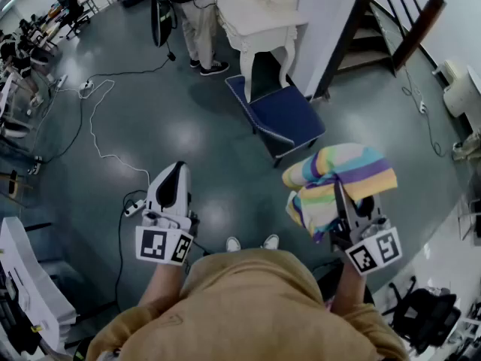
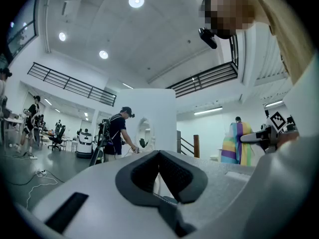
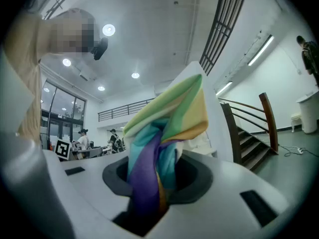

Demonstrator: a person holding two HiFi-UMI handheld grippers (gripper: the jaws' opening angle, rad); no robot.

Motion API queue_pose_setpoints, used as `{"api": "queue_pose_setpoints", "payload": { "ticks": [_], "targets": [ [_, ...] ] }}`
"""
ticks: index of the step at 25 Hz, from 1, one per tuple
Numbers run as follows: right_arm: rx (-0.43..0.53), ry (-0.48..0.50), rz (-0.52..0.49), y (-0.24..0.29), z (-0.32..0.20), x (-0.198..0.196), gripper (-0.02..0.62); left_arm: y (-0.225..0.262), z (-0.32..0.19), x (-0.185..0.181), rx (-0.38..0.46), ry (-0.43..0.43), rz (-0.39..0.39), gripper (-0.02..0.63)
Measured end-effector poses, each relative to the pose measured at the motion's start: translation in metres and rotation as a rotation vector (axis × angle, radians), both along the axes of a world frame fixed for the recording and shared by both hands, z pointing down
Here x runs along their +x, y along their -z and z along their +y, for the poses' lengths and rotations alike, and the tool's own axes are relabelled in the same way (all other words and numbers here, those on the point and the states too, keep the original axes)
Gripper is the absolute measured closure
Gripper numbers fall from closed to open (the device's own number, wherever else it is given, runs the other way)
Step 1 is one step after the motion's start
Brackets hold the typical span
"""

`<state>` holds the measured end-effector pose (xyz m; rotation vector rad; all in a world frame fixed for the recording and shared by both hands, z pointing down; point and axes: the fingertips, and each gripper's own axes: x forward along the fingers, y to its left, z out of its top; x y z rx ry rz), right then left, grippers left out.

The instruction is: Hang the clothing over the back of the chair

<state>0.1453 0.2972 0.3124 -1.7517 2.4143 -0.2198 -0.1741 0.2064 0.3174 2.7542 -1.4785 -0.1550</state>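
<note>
Closest in, the right gripper [image 3: 151, 180] has its jaws pinched on the rainbow-striped fabric garment [image 1: 342, 177]. It is held up in the air as a bunched wad, folded over the jaws, with loose folds drooping on the inner side. The left gripper [image 1: 177, 170] is level beside it, well apart, with its jaws pressed together on nothing. Below them lies the dark grey-green floor [image 1: 188, 138], where a white cable [image 1: 98, 138] and power strip trail off to the left.

Further out stands the blue padded chair with a grey metal frame [image 1: 285, 117], well apart from the garment, so the hanging has not yet begun. Beyond it are a white carved-leg table [image 1: 263, 21] and another person [image 1: 199, 17].

The likely trouble is the bunching. If the garment is laid over the chair back as a wad, its weight may sit on one side and it may slide off. The single pinch point also lets the loose folds swing and catch on the frame on the way in.
</note>
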Motion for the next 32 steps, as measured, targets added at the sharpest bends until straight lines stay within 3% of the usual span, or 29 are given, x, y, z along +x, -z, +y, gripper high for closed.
{"api": "queue_pose_setpoints", "payload": {
  "ticks": [11,16,23,32],
  "targets": [
    [0.0,0.0,0.002,-0.007,0.001,0.012,0.471,-0.006,0.001,0.005,-0.002,0.013,0.0,0.601],
    [0.01,-0.002,-0.03,-0.005,0.009,0.038,0.471,-0.001,0.009,0.027,0.006,0.024,-0.001,0.601],
    [-0.005,0.071,-0.024,-0.023,0.013,0.051,0.469,-0.004,0.018,0.054,0.001,0.057,-0.021,0.601],
    [-0.072,0.078,-0.072,-0.053,-0.044,0.05,0.469,-0.025,-0.052,0.062,-0.029,0.042,-0.026,0.601]
  ]
}}
